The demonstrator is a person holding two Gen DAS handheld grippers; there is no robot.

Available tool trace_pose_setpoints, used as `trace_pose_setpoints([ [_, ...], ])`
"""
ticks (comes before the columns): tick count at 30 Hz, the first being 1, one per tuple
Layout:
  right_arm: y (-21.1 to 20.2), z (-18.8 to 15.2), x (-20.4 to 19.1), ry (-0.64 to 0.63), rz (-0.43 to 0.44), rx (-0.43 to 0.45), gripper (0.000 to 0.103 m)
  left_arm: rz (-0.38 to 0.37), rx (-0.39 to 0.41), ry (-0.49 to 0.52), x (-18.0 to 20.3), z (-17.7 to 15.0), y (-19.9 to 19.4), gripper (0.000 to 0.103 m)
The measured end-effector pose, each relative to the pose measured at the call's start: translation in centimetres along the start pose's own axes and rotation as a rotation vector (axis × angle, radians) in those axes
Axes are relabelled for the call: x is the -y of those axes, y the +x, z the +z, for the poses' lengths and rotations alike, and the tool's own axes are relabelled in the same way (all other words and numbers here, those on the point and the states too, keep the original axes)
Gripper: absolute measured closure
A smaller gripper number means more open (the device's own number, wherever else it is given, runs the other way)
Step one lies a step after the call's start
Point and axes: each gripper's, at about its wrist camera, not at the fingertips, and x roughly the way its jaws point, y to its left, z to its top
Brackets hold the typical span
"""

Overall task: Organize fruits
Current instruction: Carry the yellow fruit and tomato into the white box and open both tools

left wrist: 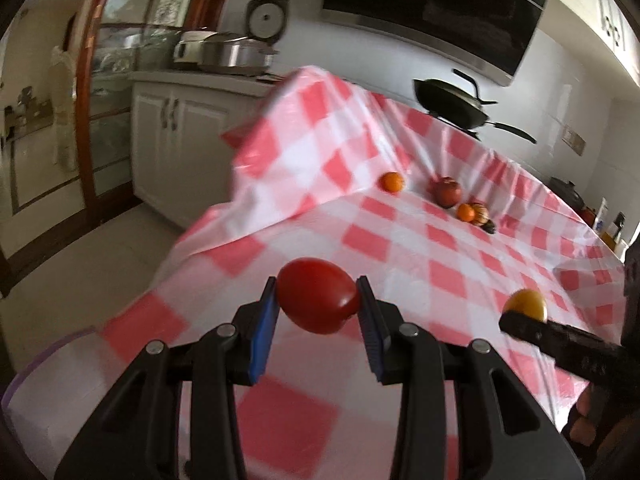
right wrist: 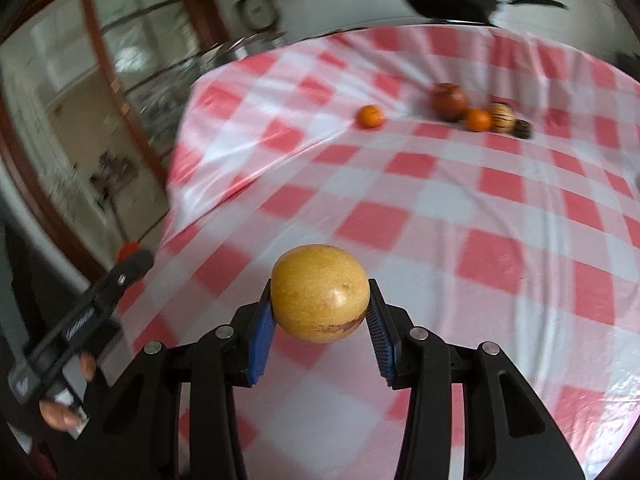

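My left gripper is shut on a red tomato, held above the red-and-white checked tablecloth. My right gripper is shut on a round yellow fruit; the left wrist view catches that yellow fruit at its right side. Far across the cloth lie an orange, a dark red apple, a second orange, a striped yellow fruit and a small dark fruit. The left gripper's body shows at the right wrist view's left edge, a hand on its handle.
A black wok sits past the cloth's far edge under a dark range hood. White cabinets carry steel pots at the left. The cloth drops off at its left edge toward the pale floor. A glass-door cabinet stands left.
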Motion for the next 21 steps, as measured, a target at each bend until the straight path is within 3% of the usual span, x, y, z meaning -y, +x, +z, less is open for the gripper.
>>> trace_pose_setpoints([
  [9, 0.6, -4.5, -10.7, -0.332, 0.14, -0.052, 0.06, 0.07, 0.011, -0.038, -5.4, -1.3, -3.2, 0.064],
  [16, 0.6, -7.5, -15.3, -0.473, 0.249, -0.074, 0.06, 0.16, -0.015, -0.057, -10.3, -3.3, -5.6, 0.064],
  [21, 1.9, -9.6, -17.6, -0.54, 0.298, -0.14, 0.06, 0.229, -0.052, -0.103, -14.5, -5.2, -6.9, 0.064],
])
